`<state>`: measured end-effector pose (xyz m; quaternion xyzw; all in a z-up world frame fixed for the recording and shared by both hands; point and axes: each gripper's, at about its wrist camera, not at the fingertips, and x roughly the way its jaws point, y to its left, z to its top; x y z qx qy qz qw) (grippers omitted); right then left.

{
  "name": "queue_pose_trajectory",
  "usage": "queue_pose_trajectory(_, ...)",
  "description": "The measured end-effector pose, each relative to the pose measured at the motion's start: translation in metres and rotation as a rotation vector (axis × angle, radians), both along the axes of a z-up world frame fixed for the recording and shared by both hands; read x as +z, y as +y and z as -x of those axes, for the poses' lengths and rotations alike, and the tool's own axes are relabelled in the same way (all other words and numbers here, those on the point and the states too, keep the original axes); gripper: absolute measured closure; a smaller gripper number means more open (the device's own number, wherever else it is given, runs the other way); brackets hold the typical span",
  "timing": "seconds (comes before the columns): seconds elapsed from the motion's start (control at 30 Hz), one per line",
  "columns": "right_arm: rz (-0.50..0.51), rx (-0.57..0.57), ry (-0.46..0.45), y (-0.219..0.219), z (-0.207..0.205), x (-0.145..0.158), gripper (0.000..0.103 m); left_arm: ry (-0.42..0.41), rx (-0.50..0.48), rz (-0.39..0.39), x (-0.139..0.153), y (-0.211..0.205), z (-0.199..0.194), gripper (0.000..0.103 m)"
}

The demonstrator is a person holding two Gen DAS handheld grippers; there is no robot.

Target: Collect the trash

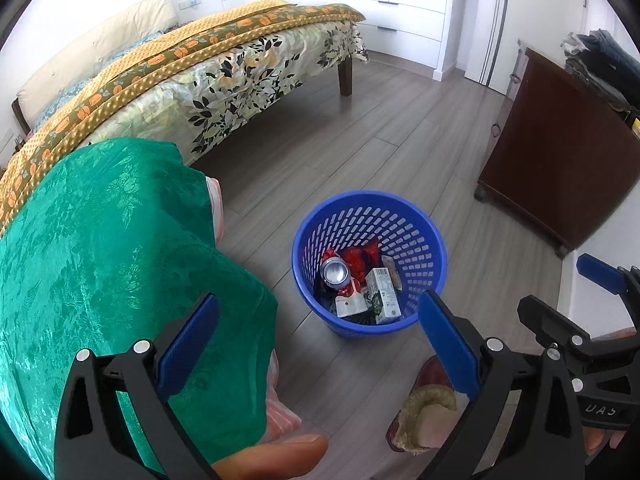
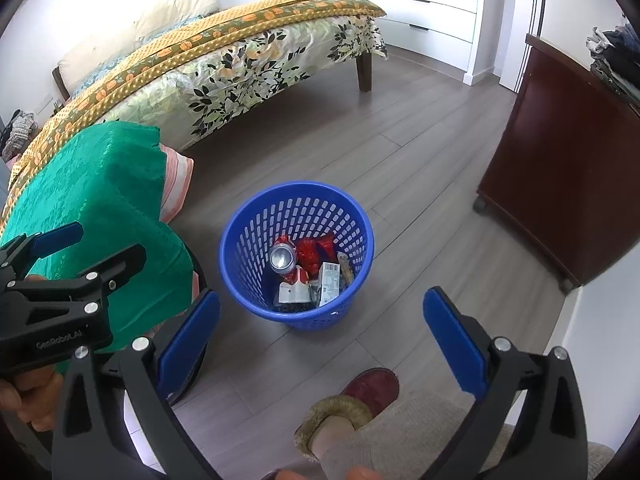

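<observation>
A blue perforated trash basket stands on the wood floor; it also shows in the right wrist view. Inside lie a silver can, red wrappers and small white cartons; the can and a carton show in the right wrist view too. My left gripper is open and empty, held above the floor near the basket. My right gripper is open and empty, just in front of the basket. The right gripper also shows at the right edge of the left wrist view.
A green cloth covers a low table at the left, also seen in the right wrist view. A bed with a floral cover stands behind. A dark wooden cabinet stands at the right. A person's slippered foot is near the basket.
</observation>
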<state>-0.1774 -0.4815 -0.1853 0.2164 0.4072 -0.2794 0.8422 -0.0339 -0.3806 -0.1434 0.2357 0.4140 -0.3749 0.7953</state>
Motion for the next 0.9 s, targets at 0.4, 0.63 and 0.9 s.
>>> queue_pose_trajectory(0.4, -0.002, 0.006, 0.000, 0.0022, -0.0016, -0.0018, 0.005, 0.004, 0.006, -0.005, -0.0012, 0.0005, -0.0047, 0.005)
queue_pose_trajectory(0.63, -0.001, 0.012, 0.001, 0.0025, -0.0026, -0.0026, 0.005, 0.007, 0.010, -0.007, -0.0034, 0.0011, -0.0059, 0.005)
queue_pose_trajectory(0.9, -0.001, 0.013, 0.002, 0.0021, -0.0023, -0.0023, 0.005, 0.010, 0.011, -0.014, -0.0071, 0.0000, -0.0054, 0.005)
